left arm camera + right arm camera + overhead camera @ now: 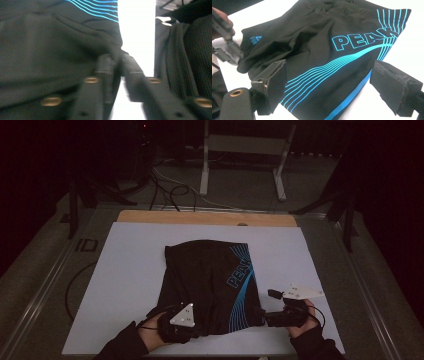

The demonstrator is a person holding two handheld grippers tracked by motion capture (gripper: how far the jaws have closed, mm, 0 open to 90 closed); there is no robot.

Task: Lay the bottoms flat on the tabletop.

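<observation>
Dim room, white board [125, 270], black shorts [210, 280] hem blurred between left tool [117, 65] pads.

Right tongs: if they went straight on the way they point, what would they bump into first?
Most likely the black shorts. The right tongs stand open and aim at the hem with the blue stripes, which lies just ahead on the white board. How close is hard to judge.

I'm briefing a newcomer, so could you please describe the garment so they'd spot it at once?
On the white board covering the table lie black shorts, between the two grippers. Turquoise curved stripes and the outlined word PEAK mark them.
</observation>
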